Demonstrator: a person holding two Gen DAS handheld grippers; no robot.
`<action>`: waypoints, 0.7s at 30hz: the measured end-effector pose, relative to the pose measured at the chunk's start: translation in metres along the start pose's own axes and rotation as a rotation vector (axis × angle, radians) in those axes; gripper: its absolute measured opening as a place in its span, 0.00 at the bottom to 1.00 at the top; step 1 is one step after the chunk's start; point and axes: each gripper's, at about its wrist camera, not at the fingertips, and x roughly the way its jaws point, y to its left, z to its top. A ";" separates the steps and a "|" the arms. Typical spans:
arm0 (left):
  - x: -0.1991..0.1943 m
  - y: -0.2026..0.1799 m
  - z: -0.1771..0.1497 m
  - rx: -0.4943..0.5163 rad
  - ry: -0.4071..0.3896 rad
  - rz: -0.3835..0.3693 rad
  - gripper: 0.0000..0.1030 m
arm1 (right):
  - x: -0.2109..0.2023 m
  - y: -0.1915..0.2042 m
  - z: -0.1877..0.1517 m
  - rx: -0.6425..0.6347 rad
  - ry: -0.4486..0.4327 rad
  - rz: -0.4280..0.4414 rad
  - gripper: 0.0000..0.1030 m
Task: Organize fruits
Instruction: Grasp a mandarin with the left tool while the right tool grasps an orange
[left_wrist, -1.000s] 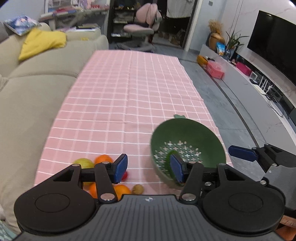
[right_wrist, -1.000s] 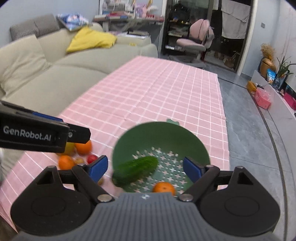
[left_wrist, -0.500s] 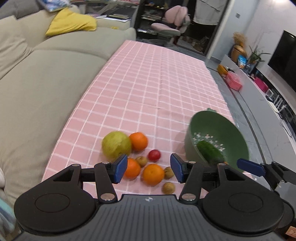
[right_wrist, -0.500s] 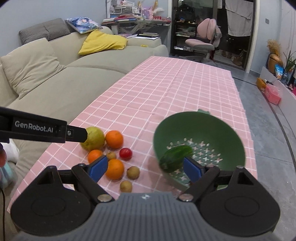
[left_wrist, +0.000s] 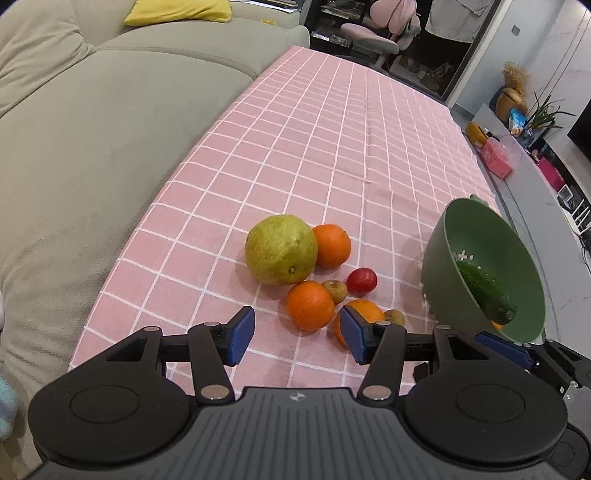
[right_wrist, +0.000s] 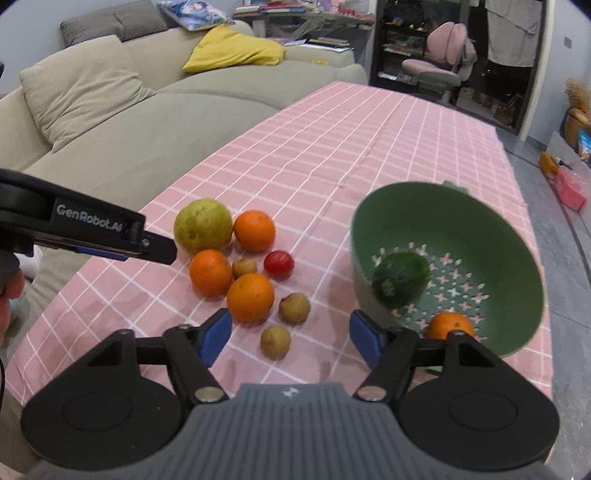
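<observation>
Both claws, left and right, gape empty; loose fruit clusters beside colander near table's front edge, awaiting transfer.

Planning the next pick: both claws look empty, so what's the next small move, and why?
Probably ease the open left claw forward around the nearest orange, just ahead between its fingers. The green bowl holds only a cucumber and one orange; the rest lie on the cloth.

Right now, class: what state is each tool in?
Left tool: open, holding nothing.
Right tool: open, holding nothing.
</observation>
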 end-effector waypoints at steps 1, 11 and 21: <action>0.003 0.001 -0.001 0.002 0.004 -0.004 0.61 | 0.003 0.001 -0.001 -0.002 0.000 0.007 0.65; 0.032 0.004 -0.003 -0.045 0.036 -0.042 0.57 | 0.034 0.016 0.000 -0.120 0.002 0.049 0.49; 0.054 0.007 0.001 -0.103 0.063 -0.057 0.57 | 0.063 0.019 0.006 -0.152 0.007 0.079 0.49</action>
